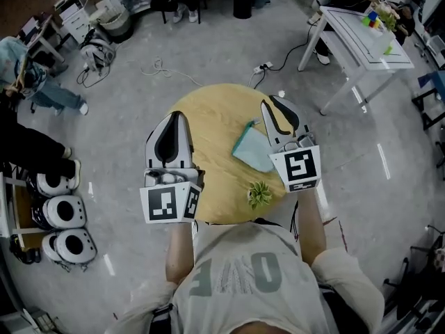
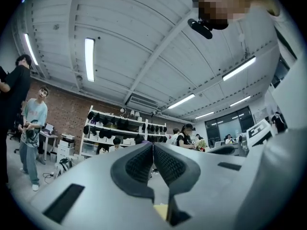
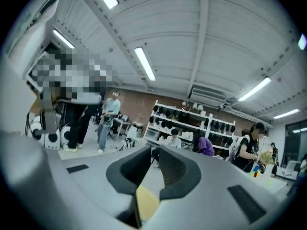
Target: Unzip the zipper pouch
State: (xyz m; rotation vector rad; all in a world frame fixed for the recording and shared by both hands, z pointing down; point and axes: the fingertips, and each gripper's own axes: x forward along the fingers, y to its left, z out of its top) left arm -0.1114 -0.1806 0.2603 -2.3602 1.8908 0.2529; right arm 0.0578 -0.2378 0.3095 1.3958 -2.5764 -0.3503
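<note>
Only the head view shows the teal zipper pouch point(image 1: 254, 148), flat on the round table point(image 1: 208, 106) by the right gripper point(image 1: 273, 103); both gripper views face distant shelves point(image 3: 192, 119). Both grippers point forward over the table. The left gripper point(image 1: 175, 115) has its jaws closed on nothing, and the right's stand narrowly apart, empty.

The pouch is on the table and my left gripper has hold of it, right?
No. The pouch is on the table, but the left gripper holds nothing: the left gripper view shows its jaws shut with nothing between them.
</note>
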